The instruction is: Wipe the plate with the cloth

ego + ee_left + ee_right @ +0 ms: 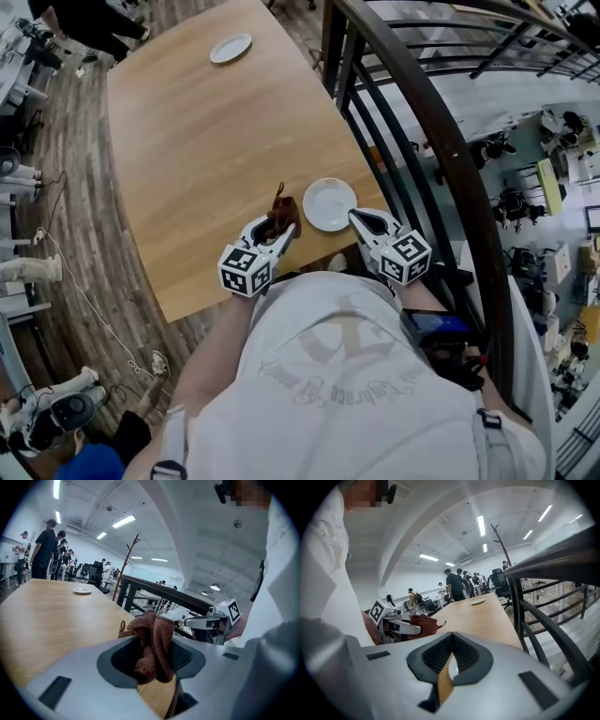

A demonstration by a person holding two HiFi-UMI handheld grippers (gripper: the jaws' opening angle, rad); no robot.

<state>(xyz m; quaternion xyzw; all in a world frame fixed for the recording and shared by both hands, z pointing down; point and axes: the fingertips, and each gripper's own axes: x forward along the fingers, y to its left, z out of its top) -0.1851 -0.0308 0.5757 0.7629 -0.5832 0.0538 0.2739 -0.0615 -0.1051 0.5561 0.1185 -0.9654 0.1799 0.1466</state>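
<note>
- In the head view, the fingers of the left gripper (278, 231) are seen pressed together on a bunched brown cloth (285, 214). The cloth's long axis runs along the jaws, away from the person.
- The cloth is held over the wooden table (197, 159), just left of the white plate (329, 203), which lies flat near the table's near edge. The right gripper (360, 218) is held at the plate's right rim; contact cannot be judged. A second plate (231, 48) is seen well apart at the far end, and a dark railing (441, 141) is seen along the table's right side.
- In the left gripper view, the left gripper (157, 640) is shown clamped on the cloth (151, 626), which is folded over itself and stands up out of the dark pads.
- In the right gripper view, the jaws of the right gripper (451, 637) are shown closed, tips meeting, with nothing held. A sliver of the plate (453, 669) is seen through the gap below them.
</note>
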